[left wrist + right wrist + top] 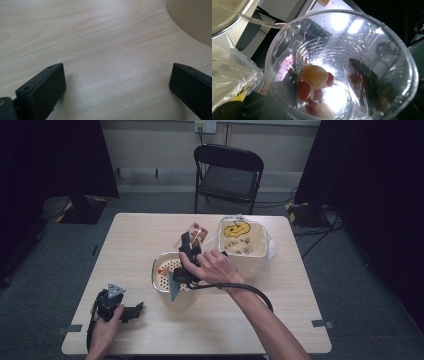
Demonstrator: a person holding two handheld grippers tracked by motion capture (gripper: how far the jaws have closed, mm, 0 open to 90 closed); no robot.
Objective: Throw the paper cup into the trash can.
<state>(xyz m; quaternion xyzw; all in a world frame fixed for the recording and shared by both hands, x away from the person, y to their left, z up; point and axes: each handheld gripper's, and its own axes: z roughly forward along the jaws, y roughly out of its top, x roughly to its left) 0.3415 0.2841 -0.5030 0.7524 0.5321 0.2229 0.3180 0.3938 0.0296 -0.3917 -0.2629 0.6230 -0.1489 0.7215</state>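
Right tongs pinching clear plastic cup, held tilted over round perforated metal strainer bowl mid-table. Thin stream of liquid running off cup rim toward strainer. Yellow and red fruit pieces stuck at cup bottom, not out yet. Looks like draining under way, roughly midway: liquid mostly gone, solids left to tip or shake out. White bin lined with clear plastic bag just beside strainer, likely cup's final stop. Left tongs spread wide, empty, resting low over bare table near front edge, well apart from the work
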